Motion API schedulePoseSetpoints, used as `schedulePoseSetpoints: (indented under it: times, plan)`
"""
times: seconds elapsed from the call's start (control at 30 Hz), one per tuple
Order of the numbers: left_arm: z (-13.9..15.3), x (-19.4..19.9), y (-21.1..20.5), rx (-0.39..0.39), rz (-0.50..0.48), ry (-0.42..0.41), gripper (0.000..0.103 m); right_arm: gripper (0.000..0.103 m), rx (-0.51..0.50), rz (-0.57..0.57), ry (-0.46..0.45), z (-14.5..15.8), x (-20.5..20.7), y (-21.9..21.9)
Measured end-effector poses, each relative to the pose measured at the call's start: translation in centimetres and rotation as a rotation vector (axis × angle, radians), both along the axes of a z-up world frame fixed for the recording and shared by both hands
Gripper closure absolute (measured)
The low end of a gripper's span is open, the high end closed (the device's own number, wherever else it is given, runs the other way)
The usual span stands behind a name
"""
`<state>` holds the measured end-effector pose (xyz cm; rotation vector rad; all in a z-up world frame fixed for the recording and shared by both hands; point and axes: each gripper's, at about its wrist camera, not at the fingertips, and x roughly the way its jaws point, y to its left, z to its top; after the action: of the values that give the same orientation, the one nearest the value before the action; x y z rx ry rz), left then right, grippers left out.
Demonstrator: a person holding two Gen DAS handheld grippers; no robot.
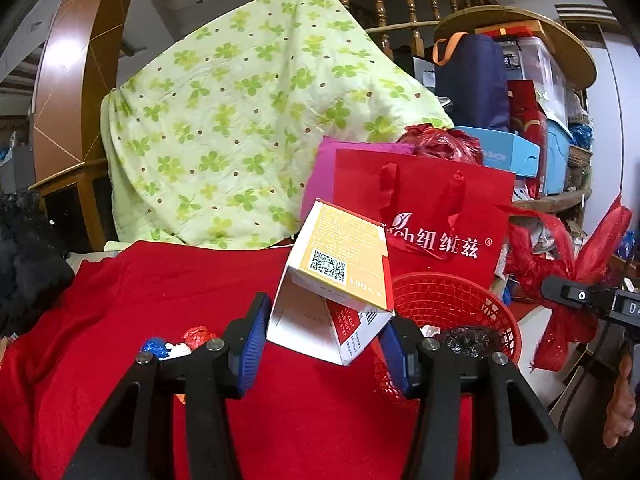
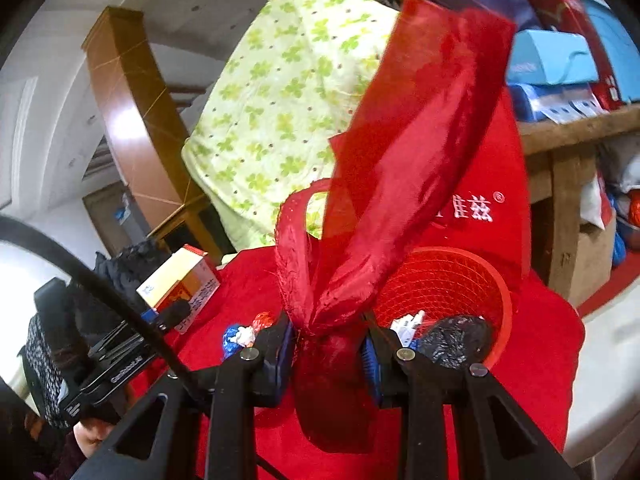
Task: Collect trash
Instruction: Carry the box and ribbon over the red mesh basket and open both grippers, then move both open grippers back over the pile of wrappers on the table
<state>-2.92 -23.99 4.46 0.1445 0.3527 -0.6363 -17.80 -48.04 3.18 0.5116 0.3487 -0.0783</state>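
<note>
- Red mesh plastic forms the basket (image 1: pixel 452 304) that stands on the red cloth (image 1: pixel 168 300) covering the tabletop, just in front of a red paper gift bag (image 1: pixel 436 208). Inside it there is already a black crumpled bag (image 2: pixel 456 340) and a small white piece.
- The left tongs (image 1: pixel 324 344) are closed on an empty carton box (image 1: pixel 340 276) – white and orange, with a QR code – and hold it tilted in the air, just left of the basket.
- The right tongs (image 2: pixel 330 346) are clamped on a red ribbon bow (image 2: pixel 384 184), near its knot; the long tails stand up and hang over the basket rim.
- Small foil wrappers (image 1: pixel 176 344), blue and red, lie on the cloth to the left, not collected yet.
- Risk, in my judgement: the box is held only by one open end, so it may crush or slip out. It looks wide next to the basket mouth, and it could catch the rim or tip the light basket.
- The ribbon tails are loose – if both hands come to the basket together, they may tangle with the box or drag trash out.
- Hard to see: the basket bottom is hidden, the right view is mostly blocked by the ribbon, and the box's print is too small to read.
</note>
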Motion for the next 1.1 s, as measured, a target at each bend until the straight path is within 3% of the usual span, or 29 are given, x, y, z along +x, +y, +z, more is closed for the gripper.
schedulePoseSetpoints:
  times: [0.37,0.67,0.83,0.9,0.93,1.03,1.1]
  plan:
    - [-1.0,0.9,-2.5,0.001,-0.061,0.028,0.049,0.071,-0.01,-0.057,0.039,-0.6,1.5,-2.1]
    - [-2.7,3.2,-6.6,-0.021,-0.217,0.156,0.048,0.071,0.047,-0.127,0.079,-3.1,2.7,-5.8]
    - [-3.6,3.7,-9.6,0.009,-0.279,0.199,0.047,0.069,0.078,-0.151,0.085,-4.0,3.0,-7.2]
    - [-4.1,3.9,-10.4,0.025,-0.299,0.21,0.039,0.068,0.099,-0.145,0.088,-4.4,3.3,-7.5]
    - [-4.3,4.0,-10.6,0.034,-0.299,0.214,0.035,0.065,0.117,-0.14,0.093,-4.6,3.5,-7.6]
    - [-5.0,4.6,-10.1,0.048,-0.286,0.221,0.033,0.026,0.194,-0.126,0.089,-5.5,3.9,-7.8]
    - [-5.3,4.9,-9.1,0.053,-0.28,0.227,0.033,0.026,0.223,-0.115,0.064,-6.0,4.0,-7.7]
